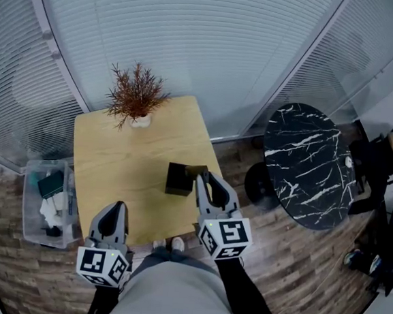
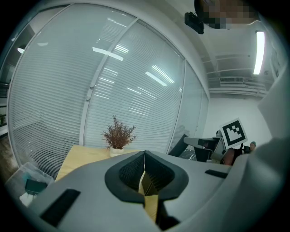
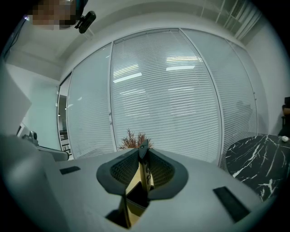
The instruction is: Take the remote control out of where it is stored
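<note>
Right gripper (image 1: 198, 175) clamps remote control (image 3: 143, 165) at black holder (image 1: 178, 179); left gripper (image 1: 113, 208) closed, empty. Remote likely light, rigid, slick; pinch flat faces near top.

Head view steeply down; both gripper views level, seemingly sharing plant (image 2: 118, 135) (far).

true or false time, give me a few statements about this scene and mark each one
1. The right hand-held gripper clamps the remote control. True.
2. The left hand-held gripper is wide open. False: its jaws are together, with nothing between them.
3. The plant lies tipped over. False: it stands upright on the wooden table.
4. A clear bin sits beside the wooden table. True.
</note>
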`<action>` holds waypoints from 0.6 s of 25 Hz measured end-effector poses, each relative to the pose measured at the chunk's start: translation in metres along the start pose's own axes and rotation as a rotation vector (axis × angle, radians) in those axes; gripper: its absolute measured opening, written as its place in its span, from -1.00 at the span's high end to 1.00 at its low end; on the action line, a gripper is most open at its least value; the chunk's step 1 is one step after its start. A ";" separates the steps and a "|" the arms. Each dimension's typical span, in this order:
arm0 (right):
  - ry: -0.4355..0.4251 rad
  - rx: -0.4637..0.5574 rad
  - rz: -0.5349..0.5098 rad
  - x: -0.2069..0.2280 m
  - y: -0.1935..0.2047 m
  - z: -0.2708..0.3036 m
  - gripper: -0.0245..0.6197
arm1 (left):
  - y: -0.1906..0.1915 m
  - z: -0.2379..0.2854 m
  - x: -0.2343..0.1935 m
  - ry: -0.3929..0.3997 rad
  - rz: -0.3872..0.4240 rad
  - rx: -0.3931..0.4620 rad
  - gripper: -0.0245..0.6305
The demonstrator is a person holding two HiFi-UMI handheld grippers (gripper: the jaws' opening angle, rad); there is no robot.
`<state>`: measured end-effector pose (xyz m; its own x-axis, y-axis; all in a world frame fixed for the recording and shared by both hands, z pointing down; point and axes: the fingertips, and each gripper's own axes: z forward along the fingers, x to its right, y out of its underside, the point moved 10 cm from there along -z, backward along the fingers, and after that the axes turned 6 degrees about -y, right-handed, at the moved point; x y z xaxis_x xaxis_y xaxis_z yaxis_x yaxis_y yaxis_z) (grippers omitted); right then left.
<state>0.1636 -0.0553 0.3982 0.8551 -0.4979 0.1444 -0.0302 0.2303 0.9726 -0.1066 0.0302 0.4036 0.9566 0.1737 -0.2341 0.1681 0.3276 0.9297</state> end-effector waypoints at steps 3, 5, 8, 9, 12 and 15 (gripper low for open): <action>0.000 0.004 0.000 0.001 0.000 0.000 0.71 | 0.000 0.000 0.000 -0.004 -0.002 0.003 0.90; 0.001 0.007 0.000 0.002 -0.001 0.000 0.71 | 0.000 0.000 0.000 -0.006 -0.004 0.006 0.90; 0.000 0.010 0.003 0.002 0.000 0.001 0.71 | 0.000 0.000 0.000 -0.009 -0.005 0.004 0.90; 0.000 0.011 0.006 0.002 0.000 0.001 0.71 | 0.000 0.000 -0.001 -0.009 -0.004 0.004 0.90; 0.001 0.012 0.010 0.002 0.001 0.001 0.71 | 0.000 0.001 -0.001 -0.006 -0.003 0.003 0.90; 0.001 0.011 0.010 0.002 0.001 0.001 0.71 | 0.001 0.000 -0.002 -0.009 -0.007 0.006 0.90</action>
<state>0.1644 -0.0570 0.4002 0.8553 -0.4948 0.1539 -0.0444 0.2259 0.9731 -0.1084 0.0300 0.4048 0.9575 0.1630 -0.2380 0.1760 0.3235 0.9297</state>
